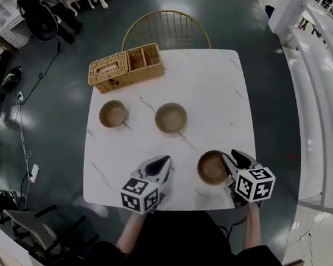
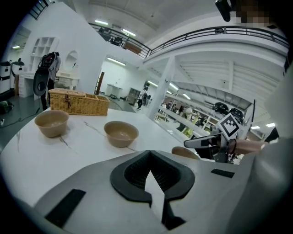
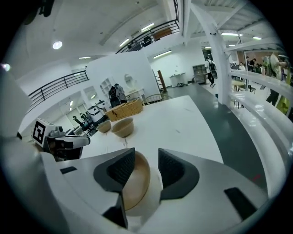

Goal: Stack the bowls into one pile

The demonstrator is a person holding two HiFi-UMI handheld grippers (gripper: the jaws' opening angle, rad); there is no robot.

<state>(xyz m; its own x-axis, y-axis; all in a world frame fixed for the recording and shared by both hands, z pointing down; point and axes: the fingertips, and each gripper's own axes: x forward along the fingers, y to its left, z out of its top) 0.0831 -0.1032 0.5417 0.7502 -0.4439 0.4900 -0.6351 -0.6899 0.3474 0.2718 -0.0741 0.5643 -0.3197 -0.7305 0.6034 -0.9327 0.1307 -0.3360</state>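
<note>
Three tan bowls stand apart on the white marble table (image 1: 222,88): a left bowl (image 1: 113,114), a middle bowl (image 1: 171,118) and a near-right bowl (image 1: 212,167). My right gripper (image 1: 231,157) is at the near-right bowl's right side. In the right gripper view its jaws (image 3: 146,167) stand open astride that bowl's rim (image 3: 137,183), one pad inside and one outside, with a gap on the outer side. My left gripper (image 1: 164,160) hovers low over the table's front, left of that bowl, shut and empty (image 2: 149,154).
A wicker basket (image 1: 126,67) sits at the table's far left corner, with a gold wire chair (image 1: 168,31) behind the far edge. The table's front edge lies just under both grippers. Dark floor surrounds the table.
</note>
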